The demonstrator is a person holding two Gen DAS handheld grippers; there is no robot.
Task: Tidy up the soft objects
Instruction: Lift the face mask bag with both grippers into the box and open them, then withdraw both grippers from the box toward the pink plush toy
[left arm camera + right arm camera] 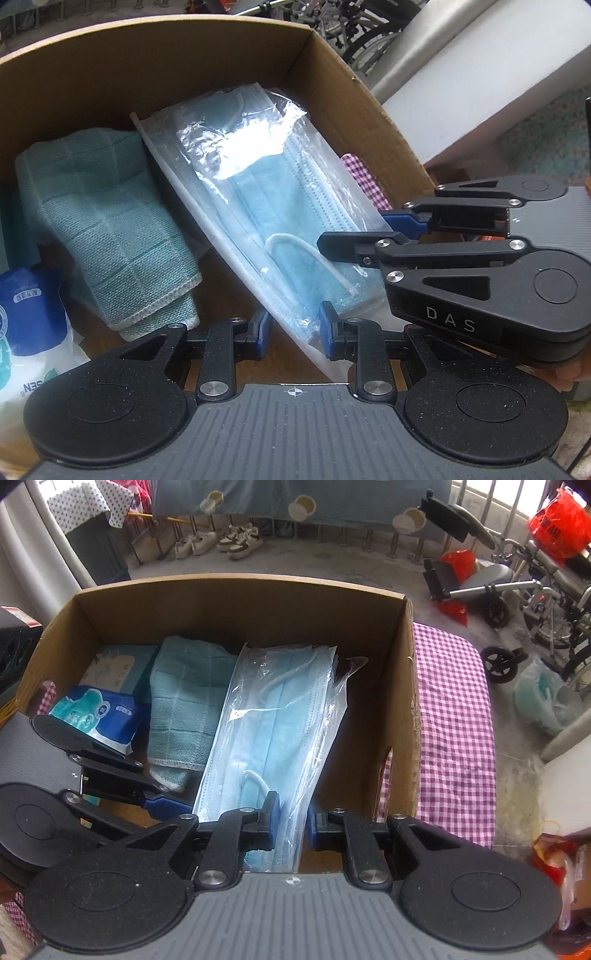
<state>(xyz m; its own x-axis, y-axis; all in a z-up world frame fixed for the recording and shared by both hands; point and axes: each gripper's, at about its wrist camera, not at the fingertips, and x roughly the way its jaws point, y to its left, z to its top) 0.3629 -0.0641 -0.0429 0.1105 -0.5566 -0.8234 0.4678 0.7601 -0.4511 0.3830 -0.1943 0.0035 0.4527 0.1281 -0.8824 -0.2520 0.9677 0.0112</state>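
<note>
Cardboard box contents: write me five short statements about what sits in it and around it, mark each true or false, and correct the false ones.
1. The pack of blue face masks is sealed in clear plastic. True.
2. The green checked cloth lies right of the masks in the right wrist view. False: it lies left of them.
3. The cardboard box stands on a pink checked cloth. True.
4. The box holds only the masks. False: the cloth, a blue and white tissue pack and a teal box are in it too.
5. Both the right gripper and left gripper are at the mask pack's near end. True.
</note>
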